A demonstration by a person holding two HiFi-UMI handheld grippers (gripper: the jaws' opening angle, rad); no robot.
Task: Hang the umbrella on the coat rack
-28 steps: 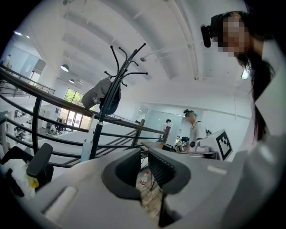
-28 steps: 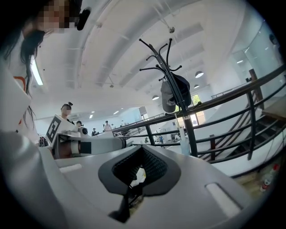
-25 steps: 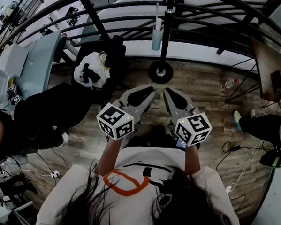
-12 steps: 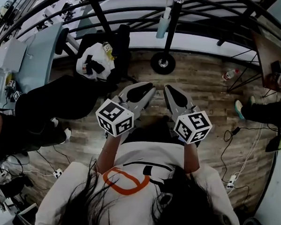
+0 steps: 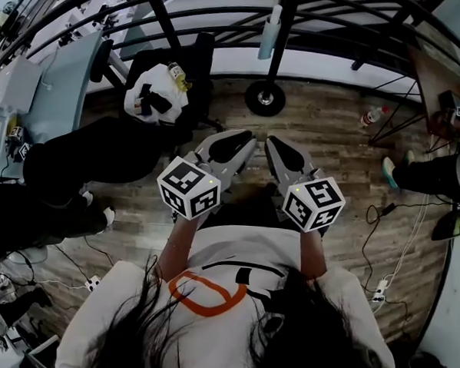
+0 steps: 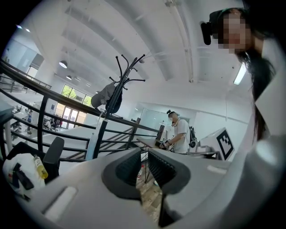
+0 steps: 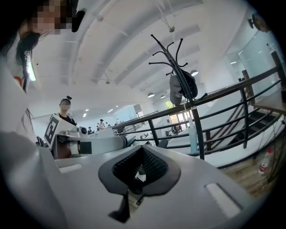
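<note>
Umbrella (image 5: 269, 31) is noted hanging on the coat rack (image 5: 265, 97); nothing is moved since a second ago. Left tongs (image 6: 144, 156) are held barely parted, right tongs (image 7: 140, 154) closed, both empty: task is judged complete.

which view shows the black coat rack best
Right gripper view: the black coat rack shows largest, hooks down to lower pole, with a dark bag hanging on it. Left gripper view shows the same, smaller. Head view shows only its pole and round base from above.
</note>
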